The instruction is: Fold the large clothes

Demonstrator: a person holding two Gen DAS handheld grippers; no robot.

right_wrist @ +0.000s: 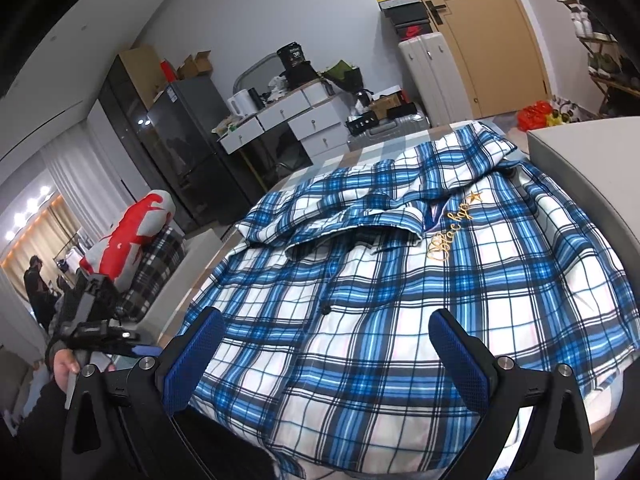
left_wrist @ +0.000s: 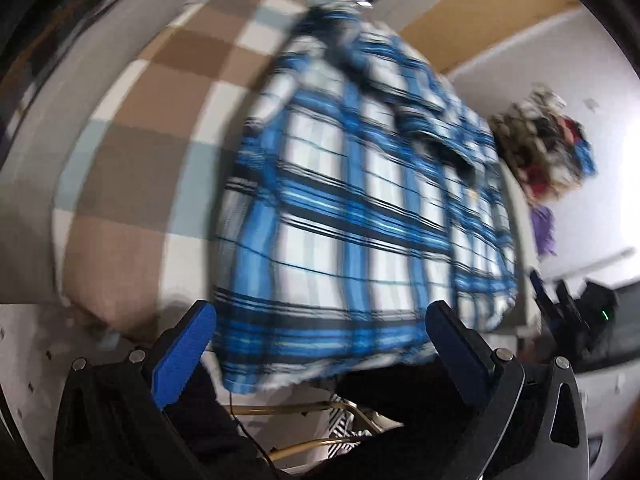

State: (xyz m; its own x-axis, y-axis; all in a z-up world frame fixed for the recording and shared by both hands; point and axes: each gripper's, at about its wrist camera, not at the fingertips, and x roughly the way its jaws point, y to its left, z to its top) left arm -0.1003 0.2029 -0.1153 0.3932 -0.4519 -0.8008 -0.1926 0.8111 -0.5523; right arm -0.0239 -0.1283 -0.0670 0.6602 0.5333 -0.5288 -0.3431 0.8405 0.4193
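A: Where is the shirt?

B: The blue and white plaid shirt (right_wrist: 420,280) lies spread on the bed, front side up, with gold lettering (right_wrist: 448,236) on the chest. A sleeve is folded across the upper part, near the collar. Its lower hem hangs toward the near edge of the bed.

A: And the bed itself?

B: It carries a checked cover (left_wrist: 160,128) in brown, white and pale blue squares, seen beside the shirt in the left wrist view. That view is blurred.

A: How do the tools stand?

B: The left hand-held gripper (left_wrist: 320,324) has its blue pads wide apart, with nothing between them, just above the shirt's hem. The right hand-held gripper (right_wrist: 326,332) is likewise spread wide and empty, above the shirt's lower part.

A: Anything else nearby?

B: In the right wrist view a hand (right_wrist: 64,368) holds the other tool at the left. Beyond the bed stand a white chest of drawers (right_wrist: 296,116), a dark cabinet (right_wrist: 180,148), and a wooden door (right_wrist: 492,36).
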